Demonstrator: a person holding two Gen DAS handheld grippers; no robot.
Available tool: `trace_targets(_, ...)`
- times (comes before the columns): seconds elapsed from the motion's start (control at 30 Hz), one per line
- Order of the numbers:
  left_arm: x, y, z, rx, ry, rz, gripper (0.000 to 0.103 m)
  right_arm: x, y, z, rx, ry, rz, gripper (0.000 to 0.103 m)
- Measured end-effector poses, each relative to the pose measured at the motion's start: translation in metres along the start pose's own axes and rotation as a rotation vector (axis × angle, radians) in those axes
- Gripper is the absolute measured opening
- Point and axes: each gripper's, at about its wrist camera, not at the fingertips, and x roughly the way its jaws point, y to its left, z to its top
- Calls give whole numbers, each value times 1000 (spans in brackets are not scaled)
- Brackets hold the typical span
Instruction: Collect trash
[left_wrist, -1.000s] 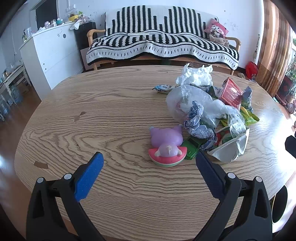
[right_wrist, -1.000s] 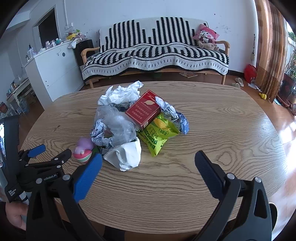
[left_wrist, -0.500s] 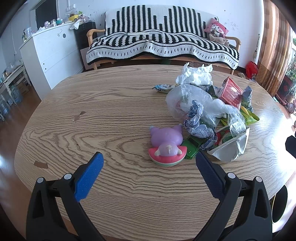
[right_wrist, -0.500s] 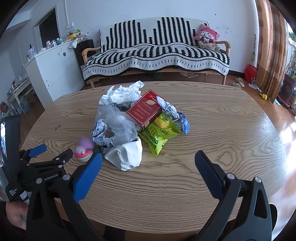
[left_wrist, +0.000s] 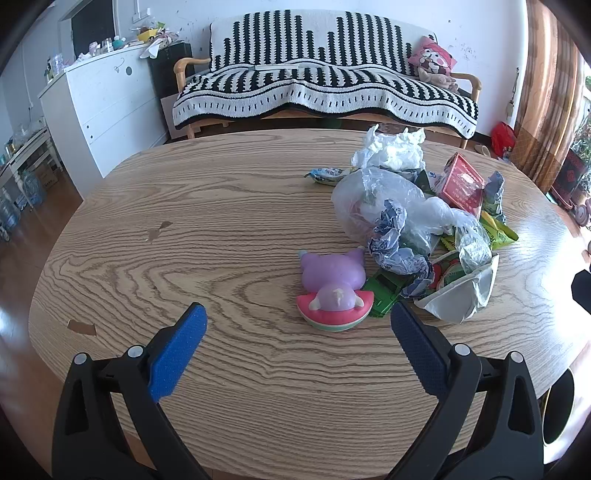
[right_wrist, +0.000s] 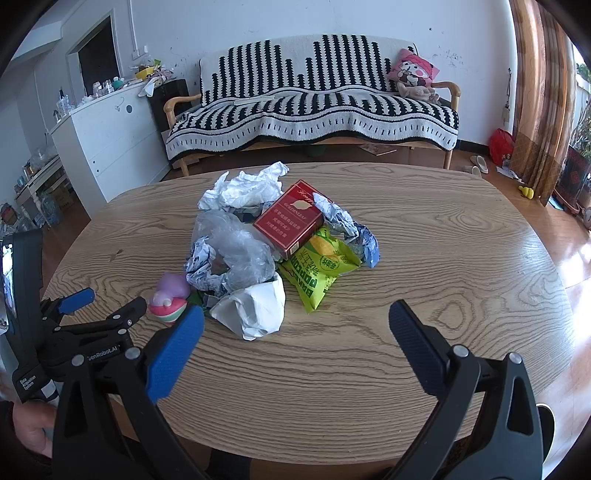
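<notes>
A heap of trash lies on the oval wooden table. It holds a clear plastic bag, a red carton, a green snack bag, crumpled white paper and a white wrapper. A purple and pink toy sits at the heap's near left. My left gripper is open just short of the toy. My right gripper is open in front of the white wrapper. Both hold nothing.
A striped sofa stands behind the table, a white cabinet at the left, a curtain at the right. In the right wrist view the left gripper's body and a hand sit at the table's left edge.
</notes>
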Motion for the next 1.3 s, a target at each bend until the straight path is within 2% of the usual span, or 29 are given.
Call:
trace_targets(0.83,10,7,-1,3,11,1,97,-3,5,2,1,1,5,97)
trace_targets(1.07,25,29,-6,2,77,-36,97,4,-4,3,15,27,7,97)
trace_targets(1.3,49,6,10,47,135,-89,97,11,-8,4,19,47,20,97)
